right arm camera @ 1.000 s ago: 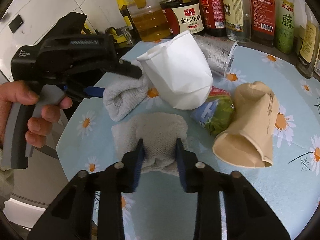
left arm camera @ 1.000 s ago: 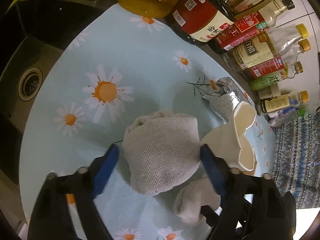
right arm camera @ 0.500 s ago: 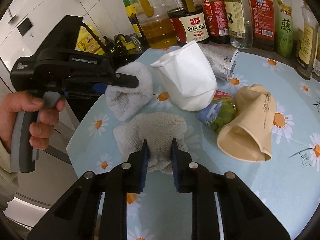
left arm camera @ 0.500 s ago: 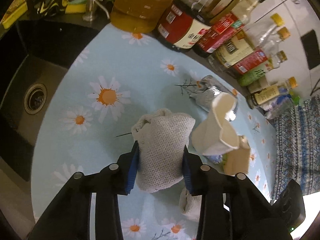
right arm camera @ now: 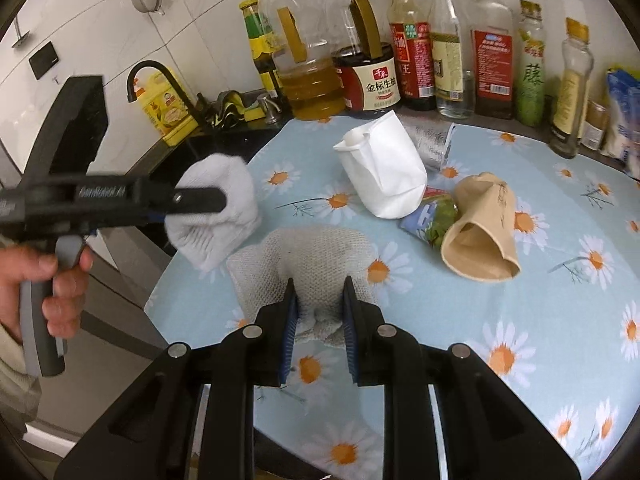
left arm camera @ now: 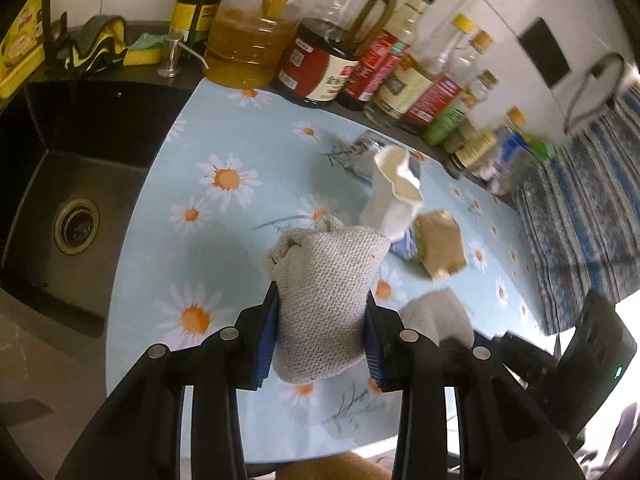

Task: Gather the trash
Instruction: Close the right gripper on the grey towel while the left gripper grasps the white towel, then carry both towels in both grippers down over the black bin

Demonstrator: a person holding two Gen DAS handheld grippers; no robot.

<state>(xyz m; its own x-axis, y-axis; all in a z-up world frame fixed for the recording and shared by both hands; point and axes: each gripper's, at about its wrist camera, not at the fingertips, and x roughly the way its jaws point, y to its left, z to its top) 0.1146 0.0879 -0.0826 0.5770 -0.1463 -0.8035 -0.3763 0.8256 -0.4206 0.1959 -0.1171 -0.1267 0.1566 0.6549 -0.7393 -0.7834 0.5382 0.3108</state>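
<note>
My left gripper (left arm camera: pixel 320 316) is shut on a grey knitted cloth wad (left arm camera: pixel 326 296) and holds it well above the daisy-print mat (left arm camera: pixel 224 128); the right wrist view shows it as a white wad (right arm camera: pixel 218 212) in the air at the left. My right gripper (right arm camera: pixel 319 300) is shut on a second grey cloth wad (right arm camera: pixel 308 264) that rests on the mat (right arm camera: pixel 520 320). On the mat lie a crumpled white paper cup (right arm camera: pixel 382 172), a crushed brown paper cup (right arm camera: pixel 480 228), a green-blue snack wrapper (right arm camera: pixel 430 220) and a silver foil wrapper (right arm camera: pixel 432 140).
A row of oil and sauce bottles (right arm camera: pixel 372 76) stands along the back wall. A black sink (left arm camera: pixel 72 200) with a drain lies left of the mat, with a tap (right arm camera: pixel 160 76) and sponges (left arm camera: pixel 140 48) behind. A blue patterned cloth (left arm camera: pixel 580 220) lies at the right.
My left gripper has closed on its cloth wad and lifted it up off the mat. My right gripper has stayed clamped on the second wad and risen slightly.
</note>
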